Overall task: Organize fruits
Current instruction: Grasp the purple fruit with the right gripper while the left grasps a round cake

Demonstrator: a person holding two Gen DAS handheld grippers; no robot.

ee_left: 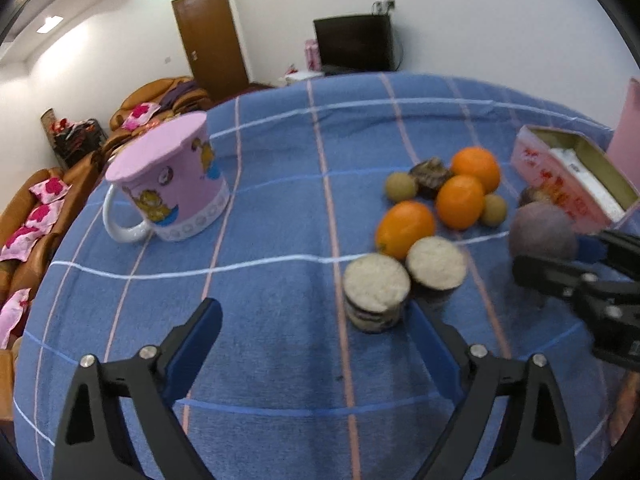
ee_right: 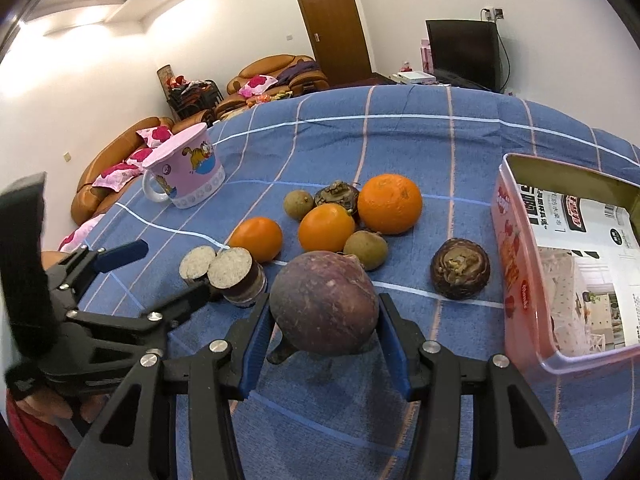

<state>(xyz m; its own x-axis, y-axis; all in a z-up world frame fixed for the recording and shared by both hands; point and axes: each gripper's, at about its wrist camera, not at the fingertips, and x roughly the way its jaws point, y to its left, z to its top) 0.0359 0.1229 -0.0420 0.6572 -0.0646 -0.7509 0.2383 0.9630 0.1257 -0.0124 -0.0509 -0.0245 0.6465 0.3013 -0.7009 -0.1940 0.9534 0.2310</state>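
The right tool (ee_right: 325, 334) has its blue pads closed against both sides of a large purple-brown round fruit (ee_right: 324, 300), near the front edge of the bench (ee_right: 400, 132), which is covered in a blue checked cloth. The fruit appears to be just above the cloth, though whether it touches cannot be told.

The left tool (ee_left: 316, 336) hovers over bare cloth with its jaws spread wide and nothing between them. Its right finger (ee_left: 430, 340) is just beside the nearer of two cut cylinder pieces (ee_left: 376, 292) with pale tops and dark sides; whether they touch cannot be told. The two pieces stand upright side by side, touching.

Just behind them lies a cluster of fruit: three oranges (ee_right: 326, 227), two small tan-green round fruits (ee_right: 298, 203) and a dark brown knobbly one (ee_right: 337, 197), packed close together. Another dark brown knobbly fruit (ee_right: 460, 269) sits apart, between the cluster and the open pink tin box (ee_right: 516, 264) at the bench's right edge. Printed paper lies inside the box.

Toward the far left edge, well apart from the fruit, an upside-down pink cartoon mug (ee_left: 172, 184) rests with its white handle facing the front.
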